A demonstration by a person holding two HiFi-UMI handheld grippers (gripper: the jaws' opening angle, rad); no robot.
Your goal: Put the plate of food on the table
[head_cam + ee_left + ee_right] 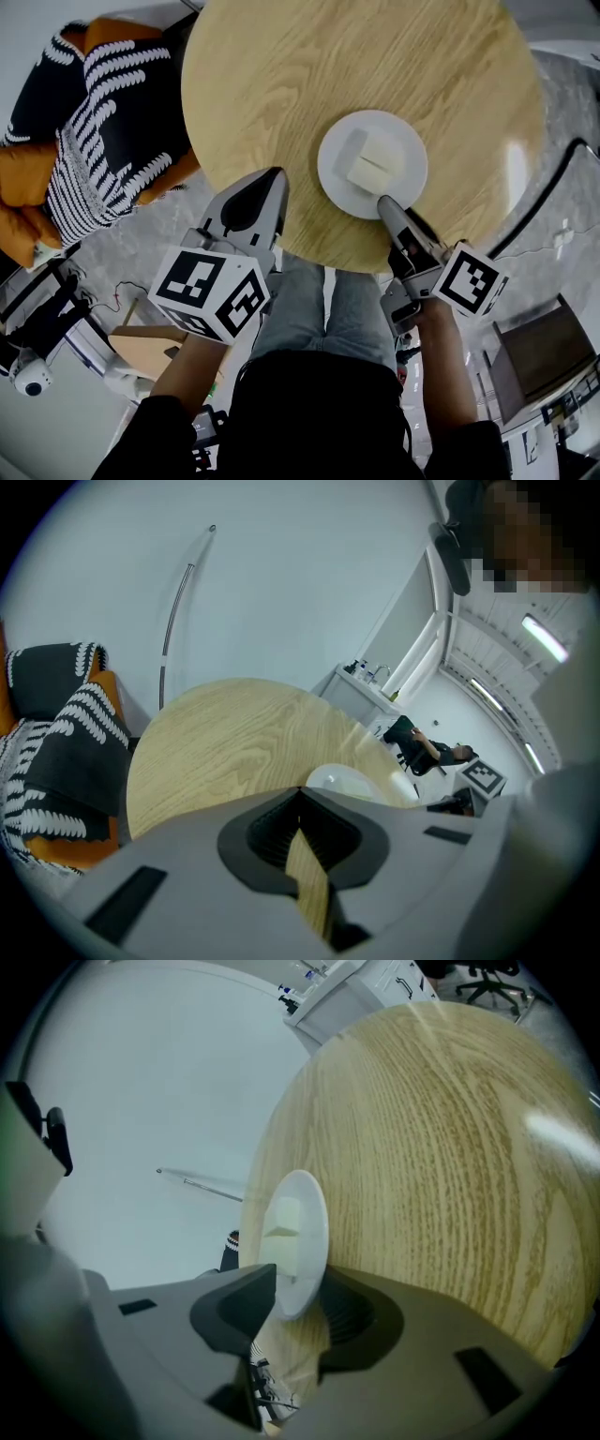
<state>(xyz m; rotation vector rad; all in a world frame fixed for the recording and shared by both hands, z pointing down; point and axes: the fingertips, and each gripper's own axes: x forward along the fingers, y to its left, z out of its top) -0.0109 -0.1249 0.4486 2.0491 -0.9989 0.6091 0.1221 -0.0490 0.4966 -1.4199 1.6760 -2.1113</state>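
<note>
While the left gripper (277,176) hovers at the near table edge, jaws together and empty, the right gripper (384,202) has its jaws apart around the near rim of the white plate (330,161). The plate rests on the round wooden table (281,75), bearing pale food blocks (375,161).

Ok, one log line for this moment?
plate: on table, food on it | right tongs: open, plate rim between the jaws | left tongs: shut, empty
</note>
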